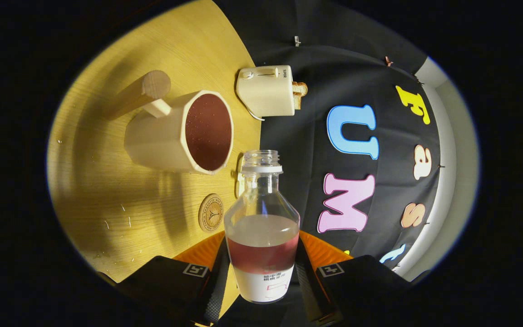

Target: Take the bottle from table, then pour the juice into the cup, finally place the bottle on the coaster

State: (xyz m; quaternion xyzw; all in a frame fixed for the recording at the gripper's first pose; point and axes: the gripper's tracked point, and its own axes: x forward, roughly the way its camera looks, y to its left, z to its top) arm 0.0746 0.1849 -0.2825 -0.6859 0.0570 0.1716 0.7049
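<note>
both fingers (225,268) press on the lower body of the bottle (262,227), one on each side, so the gripper (261,277) is clamped on it. the bottle sits between the fingers, its long axis running straight ahead along them, with the open, capless neck pointing away from the camera. red juice fills part of its lower half, just above a white label band; the clear shoulder and neck above it look empty. the whole scene appears rolled sideways, with the wooden worktop (107,181) standing off to one side of the bottle and the booth's black cloth wall on the other.

just beyond the bottle's mouth and off to the worktop side stands the cup (184,131), a pale faceted mug with a round wooden handle, its opening facing toward the bottle's neck and its inside showing dark red. the round wooden coaster (210,212) lies on the worktop near the bottle's shoulder, between the cup and the fingers. farther on, at the worktop's edge by the cloth, sits a cream toaster (266,91) with bread (299,93) sticking out of it.
</note>
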